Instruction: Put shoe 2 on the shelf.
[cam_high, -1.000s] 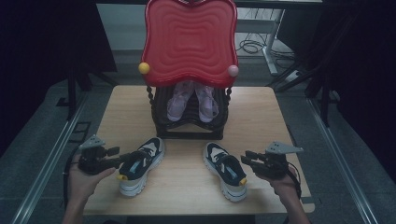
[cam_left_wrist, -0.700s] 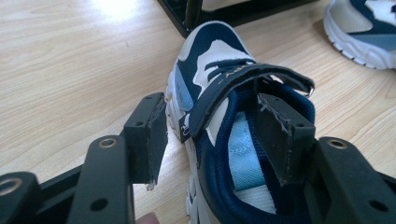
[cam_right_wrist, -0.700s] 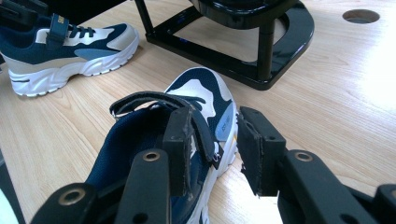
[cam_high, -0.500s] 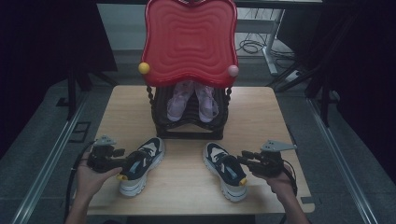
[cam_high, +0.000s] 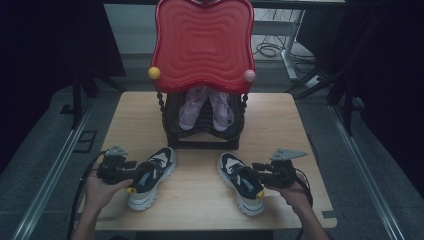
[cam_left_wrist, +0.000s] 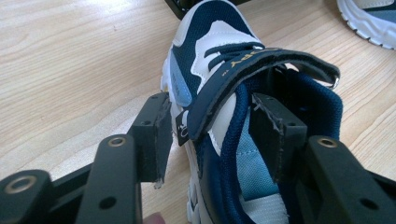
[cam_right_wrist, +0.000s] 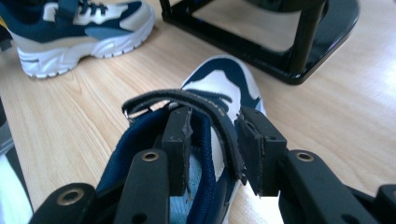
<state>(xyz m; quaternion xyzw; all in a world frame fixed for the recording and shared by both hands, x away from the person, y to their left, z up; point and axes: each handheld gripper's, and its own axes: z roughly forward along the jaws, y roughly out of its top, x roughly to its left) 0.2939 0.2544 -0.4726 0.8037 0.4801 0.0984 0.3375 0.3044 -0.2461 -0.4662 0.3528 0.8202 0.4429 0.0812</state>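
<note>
Two blue and white shoes are seen on the wooden table (cam_high: 295, 125), in front of the black rack (cam_high: 202, 127).

The left shoe (cam_high: 150, 176) lies at 7 o'clock. Its side wall is straddled by the left gripper (cam_high: 131, 176), whose jaws have just been closing, not yet pressing.

The right shoe (cam_high: 242, 182) lies at 5 o'clock. Its side wall and strap are pinched by the right gripper (cam_high: 256, 172).

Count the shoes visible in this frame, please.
4: one navy-and-white strap sneaker front left on the table, its mate front right, and two translucent pink sandals on the black rack. More may be hidden behind the rack's red top.
</note>
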